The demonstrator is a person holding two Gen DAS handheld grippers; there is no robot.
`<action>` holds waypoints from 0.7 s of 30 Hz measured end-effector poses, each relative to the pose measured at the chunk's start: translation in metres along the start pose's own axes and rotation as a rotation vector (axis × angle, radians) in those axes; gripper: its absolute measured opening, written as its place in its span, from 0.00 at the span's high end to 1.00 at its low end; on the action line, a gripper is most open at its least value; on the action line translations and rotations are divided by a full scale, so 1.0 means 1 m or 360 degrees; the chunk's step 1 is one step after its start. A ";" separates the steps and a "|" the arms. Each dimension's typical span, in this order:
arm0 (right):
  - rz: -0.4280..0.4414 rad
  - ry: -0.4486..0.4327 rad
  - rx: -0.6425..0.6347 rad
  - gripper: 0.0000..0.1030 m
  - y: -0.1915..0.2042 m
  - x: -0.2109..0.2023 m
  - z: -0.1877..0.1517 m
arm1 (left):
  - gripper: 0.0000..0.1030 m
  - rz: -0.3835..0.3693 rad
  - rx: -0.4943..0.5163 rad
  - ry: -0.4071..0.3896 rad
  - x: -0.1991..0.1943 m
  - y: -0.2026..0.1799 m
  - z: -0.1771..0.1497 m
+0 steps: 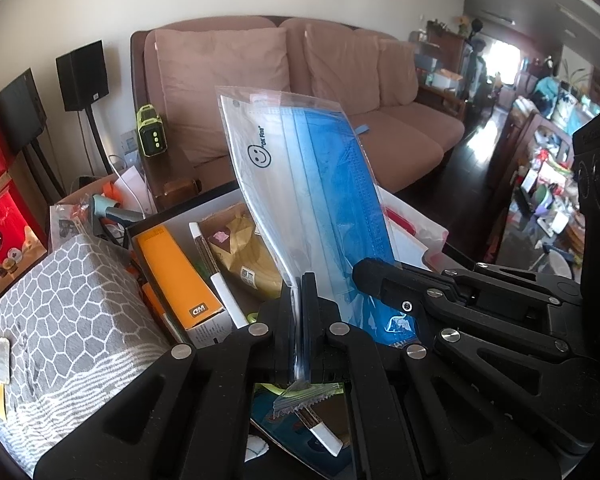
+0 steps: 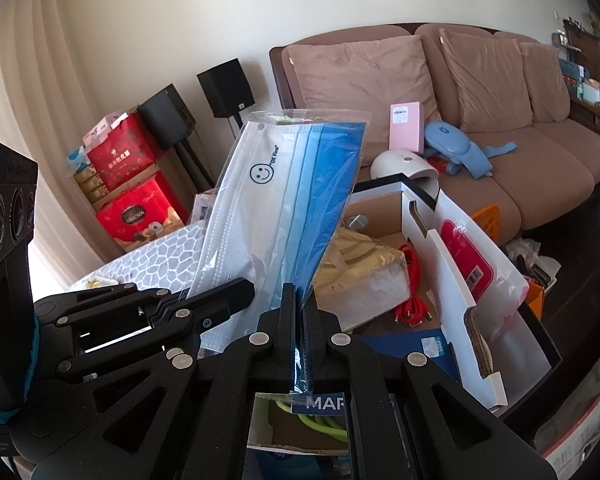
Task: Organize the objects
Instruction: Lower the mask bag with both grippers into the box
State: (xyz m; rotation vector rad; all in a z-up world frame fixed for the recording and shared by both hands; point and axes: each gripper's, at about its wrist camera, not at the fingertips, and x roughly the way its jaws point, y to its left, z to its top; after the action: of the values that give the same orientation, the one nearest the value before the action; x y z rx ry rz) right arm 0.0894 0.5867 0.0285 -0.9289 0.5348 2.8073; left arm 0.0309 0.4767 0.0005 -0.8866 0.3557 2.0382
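A clear packet of blue and white face masks [image 1: 312, 184] [image 2: 284, 200] with a smiley print stands upright, held by its lower edge from both sides. My left gripper [image 1: 300, 296] is shut on the packet's bottom edge; in the right wrist view it [image 2: 242, 292] comes in from the left. My right gripper [image 2: 298, 304] is shut on the same edge further along, and it [image 1: 364, 278] reaches in from the right in the left wrist view. Under the packet lies an open white-walled box [image 2: 424, 216] holding an orange carton [image 1: 176, 272], a yellowish bag [image 2: 360, 264] and a white pen [image 1: 224, 292].
A grey patterned fabric box [image 1: 72, 300] sits left of the open box. Red cables [image 2: 412, 280] lie inside it. Behind are a brown sofa [image 2: 480, 112] with a pink box [image 2: 406, 126] and a white dome device [image 2: 404, 168], black speakers [image 1: 82, 76] and red gift boxes [image 2: 132, 208].
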 end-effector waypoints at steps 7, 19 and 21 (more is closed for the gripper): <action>-0.0005 0.0019 0.0004 0.96 -0.001 0.001 -0.001 | 0.98 -0.0008 -0.0012 0.0022 0.002 0.003 0.000; -0.0029 0.0069 0.0014 0.96 -0.005 0.006 -0.003 | 0.98 -0.0041 -0.0055 0.0092 0.012 0.005 -0.002; -0.0041 0.0086 0.0012 0.96 -0.005 0.009 -0.004 | 0.98 -0.0053 -0.0074 0.0120 0.015 0.007 -0.004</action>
State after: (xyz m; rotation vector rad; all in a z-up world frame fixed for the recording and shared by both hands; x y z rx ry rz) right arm 0.0857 0.5900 0.0186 -1.0057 0.5364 2.7624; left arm 0.0214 0.4800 -0.0135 -0.9934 0.3336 1.9931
